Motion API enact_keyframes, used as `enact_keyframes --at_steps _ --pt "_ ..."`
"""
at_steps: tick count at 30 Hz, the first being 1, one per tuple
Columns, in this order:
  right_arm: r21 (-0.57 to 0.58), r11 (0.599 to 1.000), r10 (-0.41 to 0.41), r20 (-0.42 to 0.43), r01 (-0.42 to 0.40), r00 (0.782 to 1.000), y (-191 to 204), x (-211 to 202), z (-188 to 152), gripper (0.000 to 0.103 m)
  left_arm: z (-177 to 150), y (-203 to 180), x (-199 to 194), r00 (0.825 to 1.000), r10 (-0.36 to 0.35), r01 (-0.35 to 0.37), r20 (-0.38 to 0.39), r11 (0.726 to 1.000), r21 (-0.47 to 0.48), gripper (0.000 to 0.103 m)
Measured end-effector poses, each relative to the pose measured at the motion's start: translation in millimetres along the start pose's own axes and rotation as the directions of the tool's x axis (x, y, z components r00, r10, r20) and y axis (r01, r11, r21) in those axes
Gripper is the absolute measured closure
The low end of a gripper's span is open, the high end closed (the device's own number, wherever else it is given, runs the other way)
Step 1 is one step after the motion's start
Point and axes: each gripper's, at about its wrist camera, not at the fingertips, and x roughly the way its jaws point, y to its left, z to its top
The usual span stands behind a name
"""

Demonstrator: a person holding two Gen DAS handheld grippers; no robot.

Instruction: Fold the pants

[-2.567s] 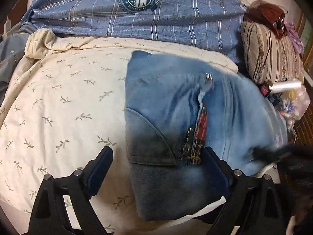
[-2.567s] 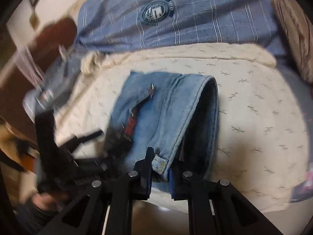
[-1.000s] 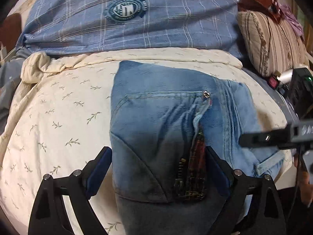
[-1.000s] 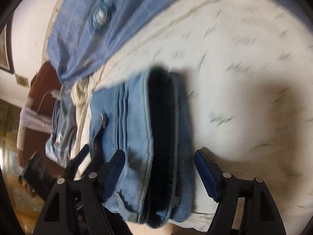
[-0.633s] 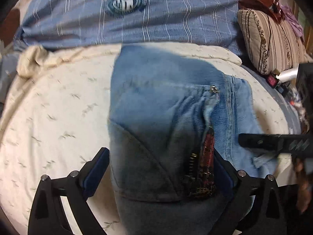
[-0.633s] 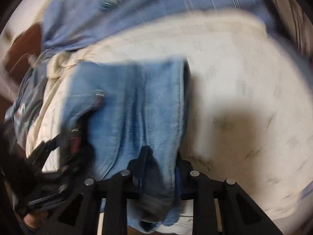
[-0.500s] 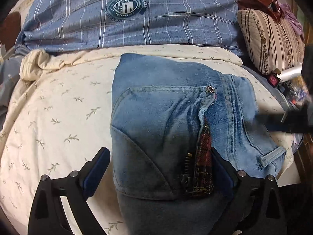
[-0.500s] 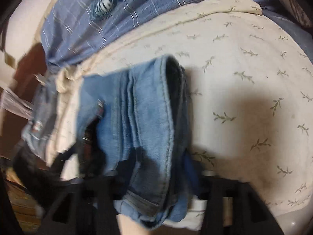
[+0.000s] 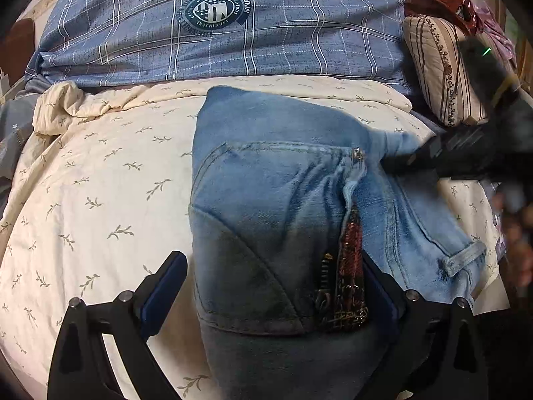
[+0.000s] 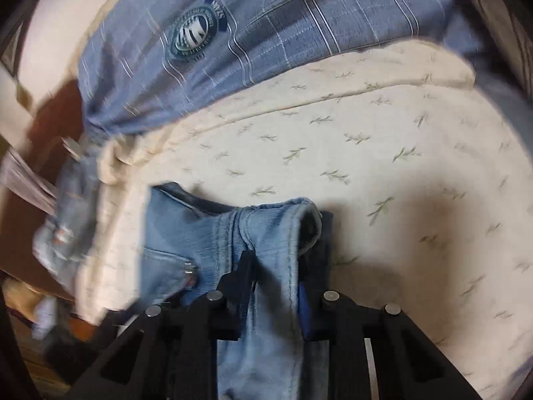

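The right claw (image 10: 276,286), wide open a second ago, has now pinched shut on the thick edge of the folded light-blue denim pants (image 9: 276,200) lying on the cream leaf-print bed sheet (image 9: 100,200); the left claw (image 9: 269,296) stays wide around them; another fold looks close.

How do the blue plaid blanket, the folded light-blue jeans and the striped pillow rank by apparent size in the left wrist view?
1. Blue plaid blanket and folded light-blue jeans: similar, and the jeans lie nearer, so unranked.
2. Striped pillow: smallest.
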Motion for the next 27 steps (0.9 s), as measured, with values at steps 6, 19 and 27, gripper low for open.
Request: enact_keyframes --at_steps 6,19,27 --pt "0.030 0.999 -0.015 0.019 0.014 1.000 -2.7 -15.3 -5.5 0.056 -1.6 3.4 -2.0 1.000 -0.002 0.002 -0.002 1.000 -0.011 0.004" --pt "0.191 0.974 0.129 -0.031 -0.120 0.991 -1.5 10.2 0.9 0.044 -0.4 22.4 -16.7 0.989 -0.145 0.142 -0.020 0.984 -0.107 0.004" --pt "0.079 0.987 0.142 0.002 -0.141 0.990 4.7 -2.7 1.7 0.040 39.8 109.8 6.6 0.969 -0.247 0.217 -0.013 0.876 -0.431 0.004"
